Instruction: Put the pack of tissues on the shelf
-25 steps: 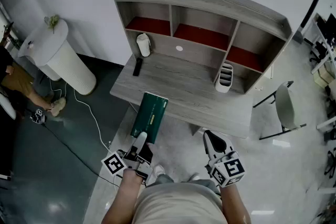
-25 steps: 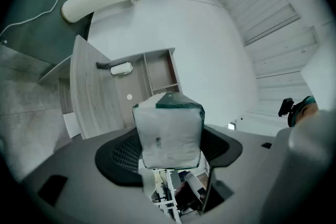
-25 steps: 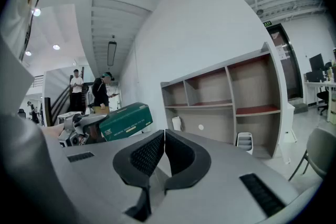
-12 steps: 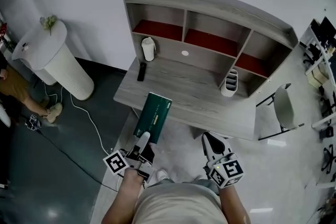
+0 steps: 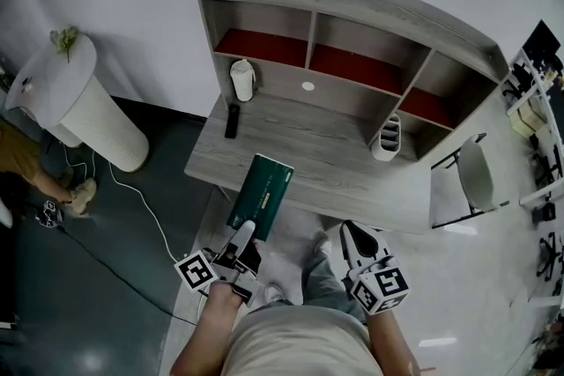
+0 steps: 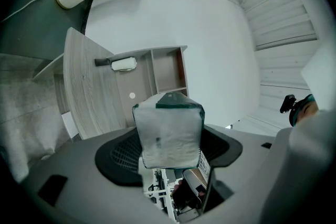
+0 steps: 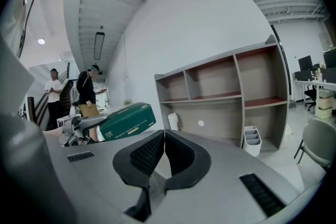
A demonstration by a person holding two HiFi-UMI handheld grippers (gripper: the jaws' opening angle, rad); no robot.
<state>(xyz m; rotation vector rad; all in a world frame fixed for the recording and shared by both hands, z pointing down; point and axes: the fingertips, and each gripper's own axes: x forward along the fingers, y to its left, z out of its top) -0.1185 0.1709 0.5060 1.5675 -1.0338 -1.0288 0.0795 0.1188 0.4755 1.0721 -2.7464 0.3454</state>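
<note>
The pack of tissues (image 5: pixel 261 194), a long dark green box, is clamped at its near end by my left gripper (image 5: pixel 241 235) and hangs over the front edge of the grey desk (image 5: pixel 352 180). In the left gripper view the pack's white end (image 6: pixel 168 131) fills the space between the jaws of the left gripper (image 6: pixel 169 145). The grey shelf (image 5: pixel 352 40) with three red-floored compartments stands at the desk's back. My right gripper (image 5: pixel 351 232) is shut and empty, low beside the person's body; its jaws touch in the right gripper view (image 7: pixel 164 150), where the pack (image 7: pixel 126 120) shows at the left.
On the desk stand a white bottle (image 5: pixel 241 78), a black remote (image 5: pixel 232 120) and a white divided holder (image 5: pixel 385 139). A white ribbed pedestal (image 5: pixel 84 106) is at the left, with a cable (image 5: pixel 150 198) on the floor. A chair (image 5: pixel 476 176) stands at the right.
The left gripper keeps its hold on the pack, which sits a little closer to the desk. The person's leg has come forward under the grippers. The right gripper has barely moved.
</note>
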